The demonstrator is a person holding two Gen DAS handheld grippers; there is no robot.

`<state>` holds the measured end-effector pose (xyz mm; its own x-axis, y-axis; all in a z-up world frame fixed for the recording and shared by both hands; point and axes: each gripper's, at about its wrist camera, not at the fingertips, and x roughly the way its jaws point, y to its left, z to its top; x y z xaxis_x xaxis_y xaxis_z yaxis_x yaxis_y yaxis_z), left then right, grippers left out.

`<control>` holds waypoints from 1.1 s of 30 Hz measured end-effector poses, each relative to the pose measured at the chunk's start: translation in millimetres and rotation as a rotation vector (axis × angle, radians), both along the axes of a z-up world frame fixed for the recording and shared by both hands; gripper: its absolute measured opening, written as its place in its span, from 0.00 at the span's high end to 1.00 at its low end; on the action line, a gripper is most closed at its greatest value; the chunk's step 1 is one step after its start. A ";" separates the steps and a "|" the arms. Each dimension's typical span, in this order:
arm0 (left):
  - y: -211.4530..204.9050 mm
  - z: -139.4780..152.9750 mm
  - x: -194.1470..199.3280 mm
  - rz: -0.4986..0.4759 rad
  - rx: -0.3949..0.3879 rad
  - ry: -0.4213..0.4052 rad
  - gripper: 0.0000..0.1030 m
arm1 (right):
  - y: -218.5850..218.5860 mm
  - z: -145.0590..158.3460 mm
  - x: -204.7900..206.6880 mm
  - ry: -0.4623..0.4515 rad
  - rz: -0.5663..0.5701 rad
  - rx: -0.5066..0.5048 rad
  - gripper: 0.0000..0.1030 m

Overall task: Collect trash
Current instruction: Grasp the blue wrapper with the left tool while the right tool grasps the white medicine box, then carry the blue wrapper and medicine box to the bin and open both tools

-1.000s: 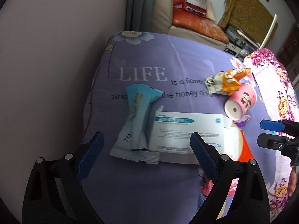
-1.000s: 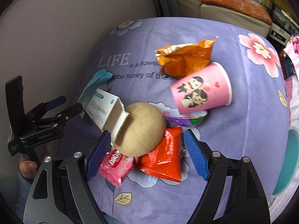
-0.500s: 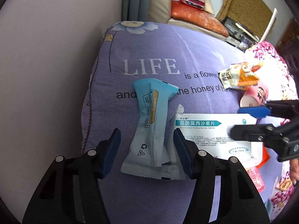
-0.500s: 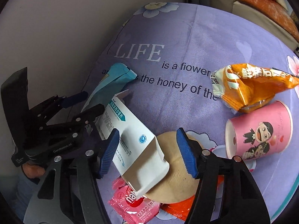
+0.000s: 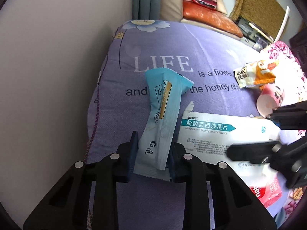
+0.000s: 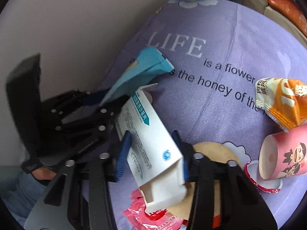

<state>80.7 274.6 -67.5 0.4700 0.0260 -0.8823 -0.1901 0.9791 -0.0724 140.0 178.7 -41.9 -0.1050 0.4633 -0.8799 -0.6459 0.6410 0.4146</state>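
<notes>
My left gripper (image 5: 153, 155) is shut on the lower end of a light blue snack wrapper (image 5: 163, 115) lying on the purple cloth; the wrapper also shows in the right wrist view (image 6: 142, 72). My right gripper (image 6: 153, 153) has its blue pads against both sides of a white medicine box (image 6: 151, 147), which has an open flap at its near end. The box also shows in the left wrist view (image 5: 220, 134), with the right gripper's black fingers (image 5: 255, 151) over it.
An orange snack bag (image 6: 284, 103), a pink paper cup (image 6: 284, 157) on its side, a round tan disc (image 6: 216, 153), a pink-red packet (image 6: 151, 218) and a small lid (image 6: 264, 186) lie on the purple cloth (image 6: 230, 38). A wall stands at left. A sofa (image 5: 207, 13) is beyond.
Both grippers moved forward and narrowed. The left closed onto the blue wrapper. The right closed around the white box, which is now tilted up off the cloth.
</notes>
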 end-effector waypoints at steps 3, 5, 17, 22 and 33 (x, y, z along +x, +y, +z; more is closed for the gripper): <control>-0.6 3.2 -0.5 0.010 -0.003 -0.005 0.73 | -7.1 15.4 -6.7 -0.028 0.006 0.031 0.82; -1.2 7.2 -2.8 0.016 -0.003 -0.013 0.73 | -12.2 23.5 -11.5 -0.049 0.005 0.039 0.86; -38.8 51.4 -15.6 -0.032 -0.034 -0.099 0.73 | -98.7 77.8 -22.7 -0.237 -0.272 0.088 0.87; -71.6 71.5 -18.4 -0.083 -0.059 -0.135 0.73 | -148.0 90.9 -34.0 -0.281 -0.366 0.105 0.87; -177.0 87.0 -4.8 -0.247 -0.077 -0.133 0.73 | -273.2 102.3 -43.9 -0.281 -0.567 0.156 0.87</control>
<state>75.9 97.6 19.4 0.5654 -0.1683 -0.8075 0.0696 0.9852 -0.1566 96.1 -94.5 60.5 0.4175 0.5038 -0.7562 -0.3229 0.8602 0.3948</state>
